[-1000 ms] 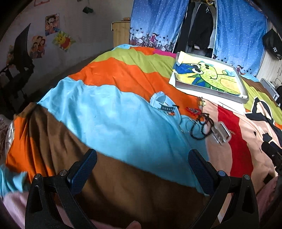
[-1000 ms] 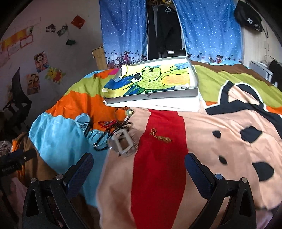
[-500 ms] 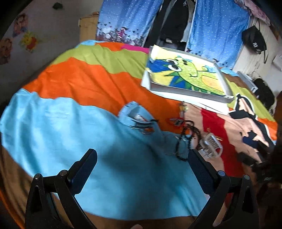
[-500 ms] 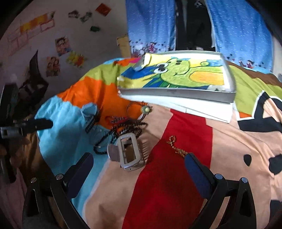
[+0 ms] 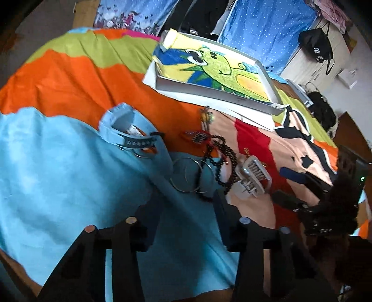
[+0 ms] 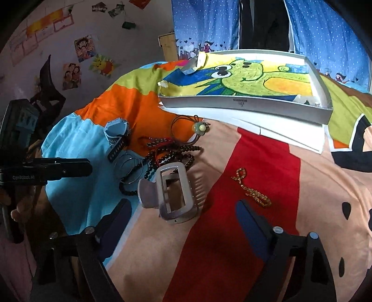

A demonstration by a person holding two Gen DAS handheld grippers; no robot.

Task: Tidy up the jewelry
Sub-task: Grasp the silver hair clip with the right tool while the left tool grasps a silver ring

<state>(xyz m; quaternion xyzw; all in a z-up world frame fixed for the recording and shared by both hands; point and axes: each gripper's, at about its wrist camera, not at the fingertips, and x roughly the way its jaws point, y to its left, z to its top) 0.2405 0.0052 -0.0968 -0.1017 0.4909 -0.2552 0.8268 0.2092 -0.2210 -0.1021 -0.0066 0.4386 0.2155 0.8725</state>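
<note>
Both claws have closed in on the jewelry: left claw (image 5: 186,209) spread before the bangles (image 5: 190,174), right claw (image 6: 183,223) spread around the hair clip (image 6: 172,192).

I am standing in a home bedroom. A bright patchwork cartoon bedsheet (image 6: 255,176) is covering the bed, blue star-dotted curtains (image 6: 204,23) are hanging at the far side with dark clothes (image 5: 204,16) showing between them, and cartoon posters (image 6: 84,47) are sticking to the pale left wall. A black bag (image 5: 315,47) is hanging far right.
</note>
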